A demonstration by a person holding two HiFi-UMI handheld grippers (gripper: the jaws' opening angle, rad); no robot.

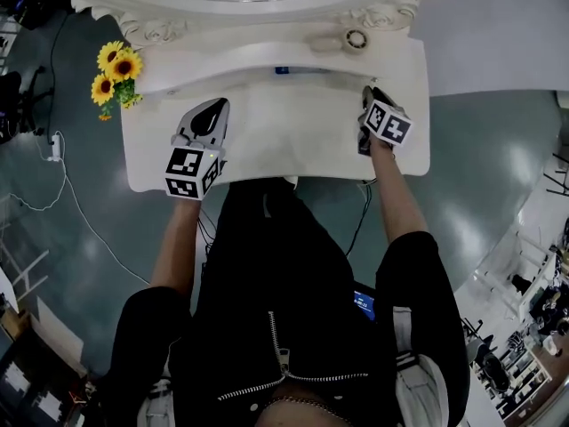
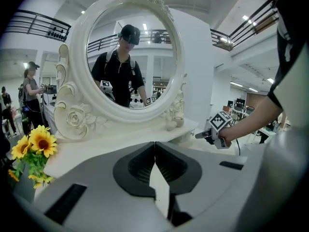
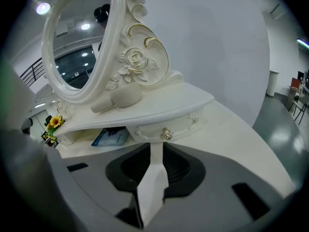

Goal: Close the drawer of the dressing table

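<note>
Looking down from overhead, the white desk has a raised shelf, and the drawer sits under it, just ahead of the right gripper. The left gripper hovers over the bare top. Sunflowers stand by the far left corner. The only marks I can see are the black-and-white squares on each gripper's cube.

In the left gripper view, the jaws meet at the tips with nothing between them, facing the oval mirror.

In the right gripper view, the jaws are slightly apart and empty, and they point at the drawer. It has a curved white front with gilt trim and a gold knob. I cannot tell whether it is pushed fully in. A blue card lies to its left, its print too small to read.
</note>
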